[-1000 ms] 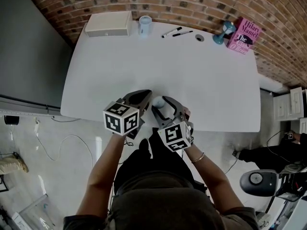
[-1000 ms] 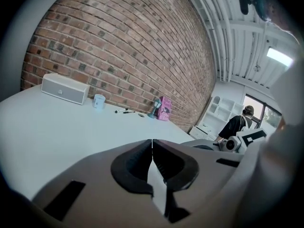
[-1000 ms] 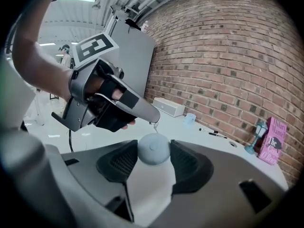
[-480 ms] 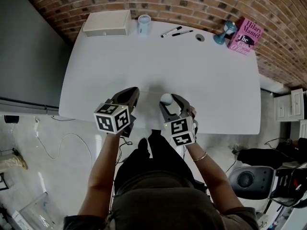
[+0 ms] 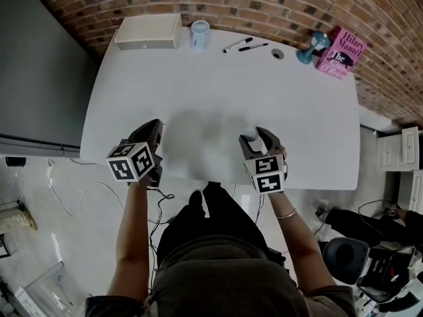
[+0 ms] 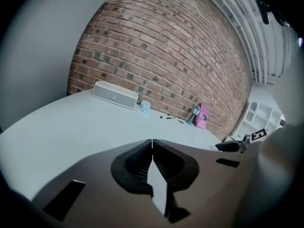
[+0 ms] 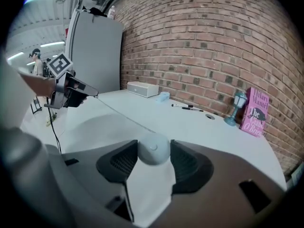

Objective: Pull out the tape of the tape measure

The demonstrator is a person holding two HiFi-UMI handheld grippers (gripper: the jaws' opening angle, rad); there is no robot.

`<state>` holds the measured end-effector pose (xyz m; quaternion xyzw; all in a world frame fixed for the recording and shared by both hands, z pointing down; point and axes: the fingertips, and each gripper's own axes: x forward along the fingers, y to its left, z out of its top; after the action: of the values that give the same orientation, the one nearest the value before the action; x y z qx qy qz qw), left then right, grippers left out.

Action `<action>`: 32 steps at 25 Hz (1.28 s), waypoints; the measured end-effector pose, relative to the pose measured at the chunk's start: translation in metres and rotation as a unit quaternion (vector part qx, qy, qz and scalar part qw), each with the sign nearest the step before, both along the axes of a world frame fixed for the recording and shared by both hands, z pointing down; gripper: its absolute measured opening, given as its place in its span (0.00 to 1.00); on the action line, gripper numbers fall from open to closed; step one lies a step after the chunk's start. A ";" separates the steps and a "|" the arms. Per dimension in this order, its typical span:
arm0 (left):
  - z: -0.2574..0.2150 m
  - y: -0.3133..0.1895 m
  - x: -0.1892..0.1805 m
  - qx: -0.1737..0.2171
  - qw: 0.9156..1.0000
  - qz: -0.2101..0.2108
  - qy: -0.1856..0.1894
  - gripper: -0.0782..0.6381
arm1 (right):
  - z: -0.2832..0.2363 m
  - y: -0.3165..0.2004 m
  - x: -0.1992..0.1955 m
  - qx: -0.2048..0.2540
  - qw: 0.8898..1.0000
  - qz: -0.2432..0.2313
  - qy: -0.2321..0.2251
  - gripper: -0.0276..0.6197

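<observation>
A small round white tape measure (image 7: 153,151) sits between the pads of my right gripper (image 5: 255,136), which is shut on it over the near part of the white table (image 5: 218,84). A thin tape (image 7: 118,113) runs from it leftward above the tabletop to my left gripper (image 7: 94,94). In the head view the left gripper (image 5: 156,127) hovers near the table's front left, well apart from the right one. Its jaws are shut, with the thin tape end (image 6: 152,143) pinched at the tips. The tape measure (image 5: 248,133) shows as a white blob at the right jaws.
Along the brick wall at the table's far edge stand a flat white box (image 5: 147,33), a pale blue cup (image 5: 200,33), two pens (image 5: 244,44), a teal dumbbell (image 5: 312,47) and a pink book (image 5: 340,51). A grey cabinet stands to the left.
The two grippers, close together before, have moved apart: the left one leftward, the right one rightward with the tape measure. The tape now stretches between them.
</observation>
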<state>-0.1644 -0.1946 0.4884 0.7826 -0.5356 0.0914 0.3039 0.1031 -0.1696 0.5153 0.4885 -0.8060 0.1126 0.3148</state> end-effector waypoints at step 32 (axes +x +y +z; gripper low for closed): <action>0.047 -0.026 -0.016 -0.055 0.997 -0.050 -0.023 0.15 | 0.034 -0.052 0.037 -0.057 0.998 0.035 -0.001 0.38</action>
<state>-0.1808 -0.2206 0.5349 0.7345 -0.5750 0.1240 0.3383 0.1406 -0.2213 0.5492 0.4973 -0.7810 0.1698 0.3375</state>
